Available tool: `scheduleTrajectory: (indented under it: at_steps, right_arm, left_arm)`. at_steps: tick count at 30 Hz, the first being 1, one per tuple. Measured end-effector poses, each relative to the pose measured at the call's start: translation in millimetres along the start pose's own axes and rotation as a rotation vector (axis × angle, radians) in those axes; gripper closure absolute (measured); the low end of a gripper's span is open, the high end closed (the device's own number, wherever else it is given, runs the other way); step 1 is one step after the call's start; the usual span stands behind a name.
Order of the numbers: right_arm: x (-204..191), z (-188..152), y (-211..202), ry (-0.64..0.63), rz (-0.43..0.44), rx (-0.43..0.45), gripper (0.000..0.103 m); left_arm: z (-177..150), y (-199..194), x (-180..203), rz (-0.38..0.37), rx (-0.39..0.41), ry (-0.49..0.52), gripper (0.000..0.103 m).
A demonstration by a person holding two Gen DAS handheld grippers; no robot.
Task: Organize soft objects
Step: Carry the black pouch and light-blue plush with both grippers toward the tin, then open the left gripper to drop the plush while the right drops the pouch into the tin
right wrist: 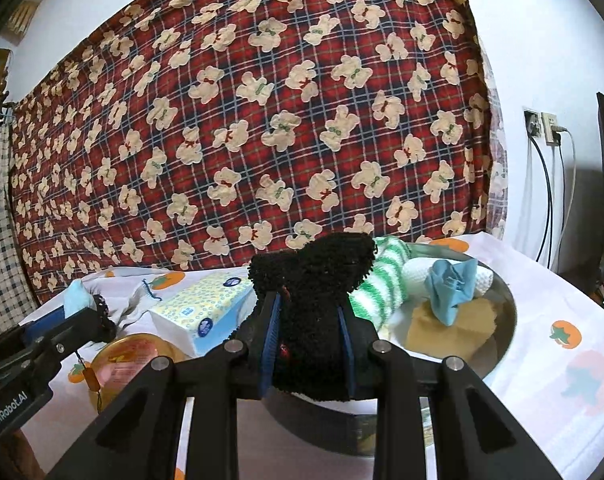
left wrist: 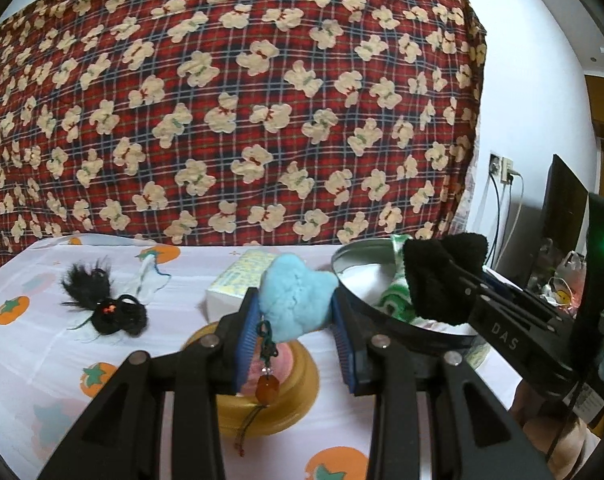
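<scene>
gripping a blue heart (left wrist: 292,304) between their blue pads, the left tongs (left wrist: 296,322) hold it above a yellow lid (left wrist: 280,396) on the counter (left wrist: 34,364); a cord with an orange bead (left wrist: 267,388) dangles from the plush. the right tongs (right wrist: 308,344) are clamped on a black cloth (right wrist: 314,300), held over the near rim of a metal bowl (right wrist: 506,320) toward the counter's right side. in the bowl lie a green-striped sock (right wrist: 378,288), a white knit piece (right wrist: 418,272), a crumpled blue cloth (right wrist: 450,288) and a tan sponge (right wrist: 454,328); the blue cloth rests on the sponge. a tissue pack (right wrist: 202,312) sits just left of the bowl, near the counter's back edge. farther left, toward the back left corner, a black hair tuft (left wrist: 106,300) lies on a white scrap (left wrist: 150,276). the counter wears a white cover printed with orange persimmons. behind it hangs a red plaid sheet (left wrist: 238,100) with bear shapes. in the left view the right tongs (left wrist: 442,280) and their black cloth (left wrist: 438,276) sit over the bowl (left wrist: 350,288).
</scene>
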State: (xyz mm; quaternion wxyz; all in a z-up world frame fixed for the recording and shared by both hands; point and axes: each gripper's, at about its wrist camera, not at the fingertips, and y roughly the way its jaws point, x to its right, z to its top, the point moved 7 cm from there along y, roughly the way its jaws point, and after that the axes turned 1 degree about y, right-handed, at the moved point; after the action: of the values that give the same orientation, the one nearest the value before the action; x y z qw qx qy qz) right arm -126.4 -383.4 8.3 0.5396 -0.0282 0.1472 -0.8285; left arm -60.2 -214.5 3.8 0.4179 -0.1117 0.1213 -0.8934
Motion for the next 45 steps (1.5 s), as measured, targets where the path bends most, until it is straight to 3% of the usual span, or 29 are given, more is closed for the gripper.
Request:
scheduleTrajectory:
  at_steps: [20,33,45]
  right_arm:
    - [52,13,-2,0.005,-0.107,0.034,0.074]
    - [122,28,-8,0.054,-0.261,0.072,0.074]
    - [119,29,12,-0.084,-0.304,0.034,0.074]
  left_arm:
    - [16,22,64,-0.102,0.019,0.053,0.069]
    - [21,42,86,-0.128,0.011,0.069,0.069]
    - [29,79,121,-0.151,0.005,0.09,0.069]
